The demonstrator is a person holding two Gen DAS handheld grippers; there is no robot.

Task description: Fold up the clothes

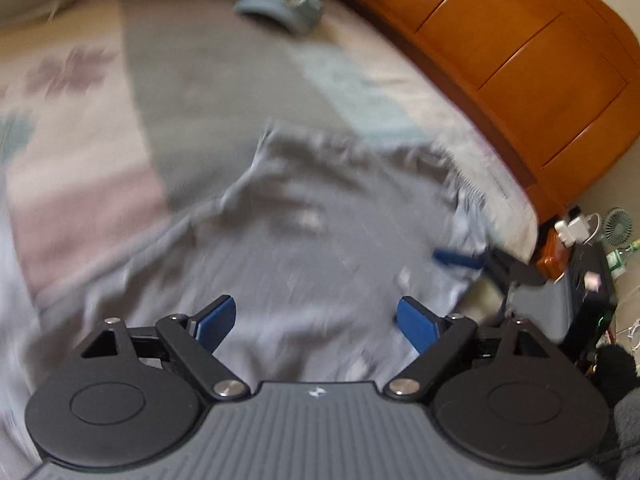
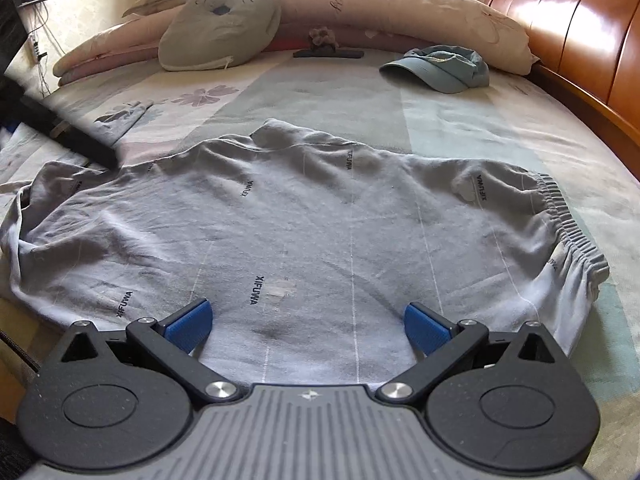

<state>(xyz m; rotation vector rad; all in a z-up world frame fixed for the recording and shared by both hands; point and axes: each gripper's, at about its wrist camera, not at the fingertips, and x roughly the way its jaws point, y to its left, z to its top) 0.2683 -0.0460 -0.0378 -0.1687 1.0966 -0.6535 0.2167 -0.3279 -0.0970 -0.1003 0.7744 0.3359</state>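
"xifuwa" printed repeatedly on grey garment, cursive on pillow illegible

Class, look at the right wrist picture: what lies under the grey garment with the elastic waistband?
The grey garment with the elastic waistband lies spread on the pastel flower-printed bed sheet, which shows all around it. Whatever is directly beneath the cloth is covered.

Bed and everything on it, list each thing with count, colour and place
Trousers: one, grey, elastic waistband, spread flat across near bed.
Cap: one, blue, far right of bed.
Round cushion: one, grey-beige, far left.
Long pillows: pinkish-beige, count unclear, along far edge.
Bedsheet: one, pastel blocks with flowers.
Headboard: one, orange-brown wood, right.
Small fan: one, green, on floor beside bed.
Left gripper: black, blue pads, open over trousers.
Right gripper: same, open over trousers.
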